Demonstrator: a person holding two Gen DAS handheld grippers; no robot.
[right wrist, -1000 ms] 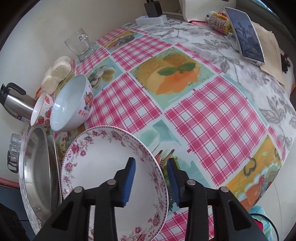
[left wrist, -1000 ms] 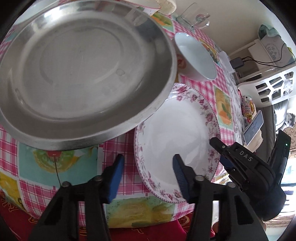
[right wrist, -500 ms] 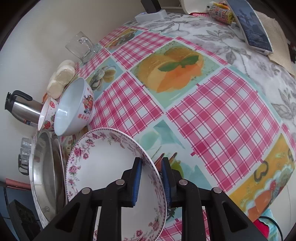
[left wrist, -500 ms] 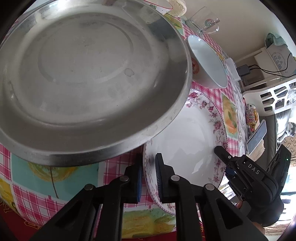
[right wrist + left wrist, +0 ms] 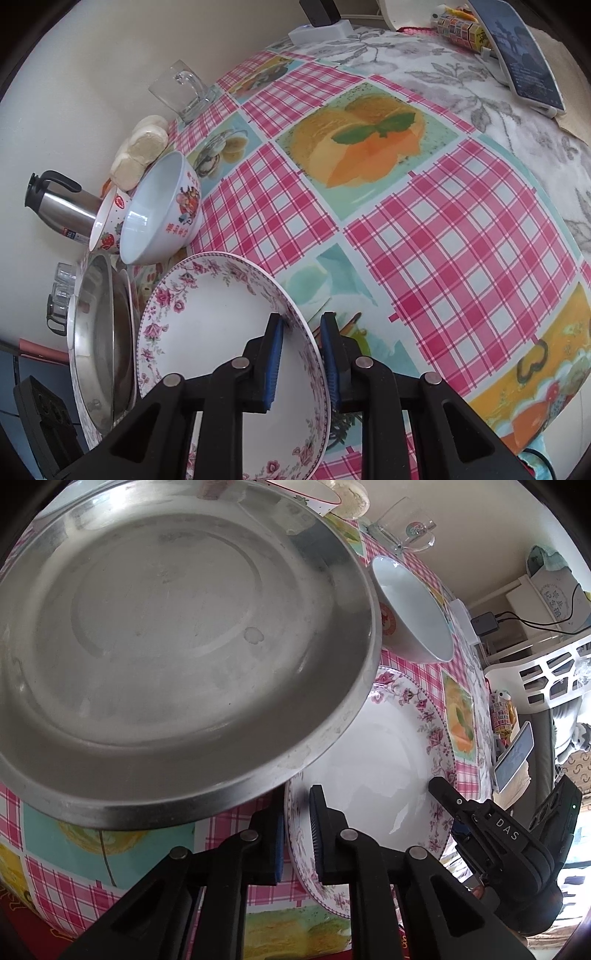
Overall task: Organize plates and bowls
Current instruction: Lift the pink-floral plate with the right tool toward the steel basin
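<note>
A white floral-rimmed plate point(image 5: 369, 757) point(image 5: 207, 314) lies on the checked tablecloth, partly under the edge of a big steel plate point(image 5: 166, 627) point(image 5: 96, 332). My left gripper point(image 5: 297, 812) is shut on the floral plate's near-left rim. At the opposite rim my right gripper point(image 5: 301, 332) is shut on it, and one of its fingers point(image 5: 448, 797) shows in the left wrist view. That side of the plate looks tilted up. Behind it stands a white bowl point(image 5: 410, 613) point(image 5: 159, 210) with red print, beside a small strawberry bowl point(image 5: 110, 218).
A glass mug point(image 5: 181, 88), round cakes point(image 5: 142, 147) and a steel thermos point(image 5: 59, 206) stand along the wall. A phone point(image 5: 524, 55) leans at the table's far right. A white basket point(image 5: 546, 675) sits beyond the table. The table's near edge runs just below my left gripper.
Both grippers went from open to shut on the floral plate's rim. The left one moved in toward the plate, so the steel plate fills more of its view.
</note>
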